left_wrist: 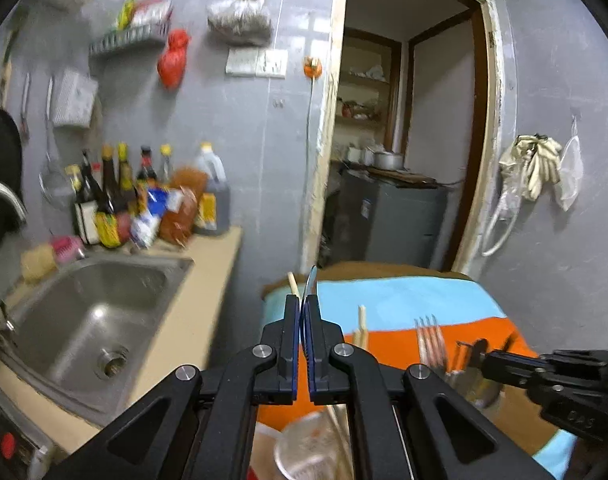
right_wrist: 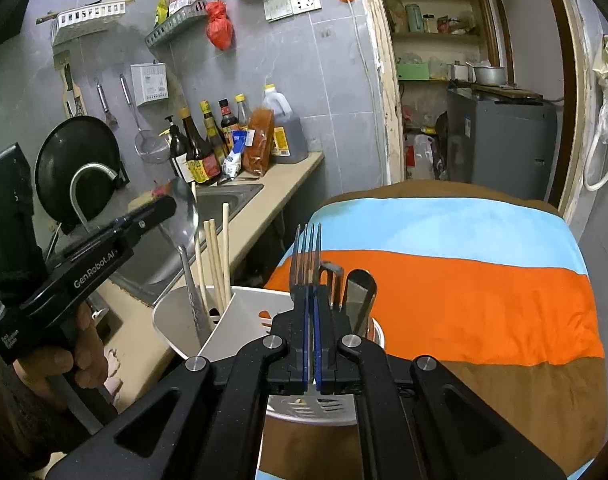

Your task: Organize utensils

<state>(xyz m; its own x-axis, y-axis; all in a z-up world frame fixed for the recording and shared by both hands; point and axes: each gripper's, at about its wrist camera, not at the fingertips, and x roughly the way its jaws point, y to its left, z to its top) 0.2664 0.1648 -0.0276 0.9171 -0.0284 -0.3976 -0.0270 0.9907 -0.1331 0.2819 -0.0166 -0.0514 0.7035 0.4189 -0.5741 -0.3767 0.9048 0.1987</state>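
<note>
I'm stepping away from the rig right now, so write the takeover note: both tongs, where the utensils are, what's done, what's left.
Left tongs: shut on the spoon, bowl up, handle down in the white holder.
Right tongs: shut on the fork, tines up, over the holder.
Already in the holder: chopsticks in the spoon's section, two dark utensils behind the fork.
Done: those are sorted.
Left: seat and release spoon and fork; the striped cloth shows no loose utensils.
</note>
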